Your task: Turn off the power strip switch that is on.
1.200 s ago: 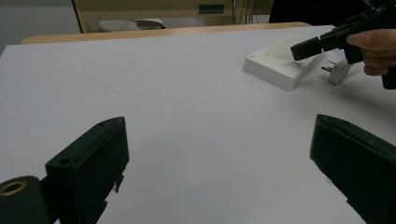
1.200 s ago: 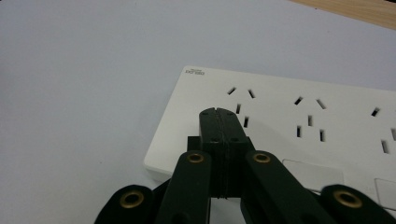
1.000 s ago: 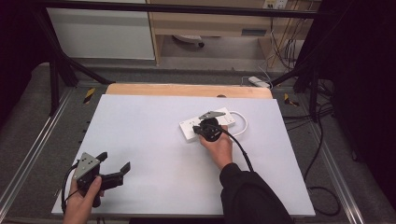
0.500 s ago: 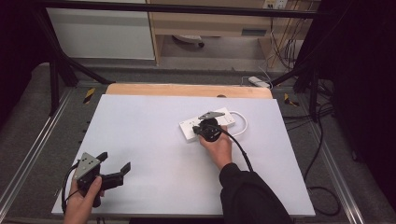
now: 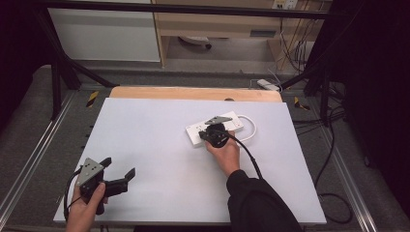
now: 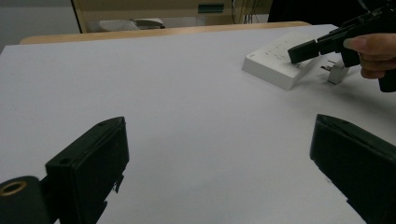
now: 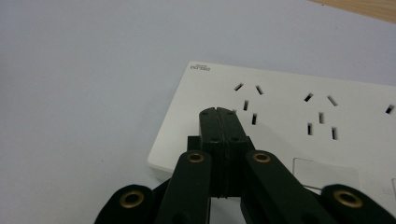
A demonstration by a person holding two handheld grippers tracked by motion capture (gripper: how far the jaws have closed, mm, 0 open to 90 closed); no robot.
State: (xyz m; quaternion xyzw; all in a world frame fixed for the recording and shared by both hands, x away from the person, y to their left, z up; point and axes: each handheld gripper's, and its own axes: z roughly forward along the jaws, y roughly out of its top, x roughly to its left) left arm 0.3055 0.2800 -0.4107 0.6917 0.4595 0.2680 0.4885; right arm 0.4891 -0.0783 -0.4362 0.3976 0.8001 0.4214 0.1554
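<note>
The right gripper (image 7: pixel 218 112) is clenched on nothing, its joined tips over the near end of the white power strip (image 5: pixel 215 128), which lies flat toward the far right of the table (image 5: pixel 145 130). The left gripper (image 5: pixel 118 174) hovers released near the front left corner

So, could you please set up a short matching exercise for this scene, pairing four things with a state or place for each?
Things:
1. left claw
2. right claw
3. power strip
4. wooden strip

States or places:
A. along the far edge of the white table top
B. jaws pressed together, tip over the sockets
C. jaws wide apart, nothing between them
D. white, lying flat right of the middle

Pairs: 1-C, 2-B, 3-D, 4-A
</note>
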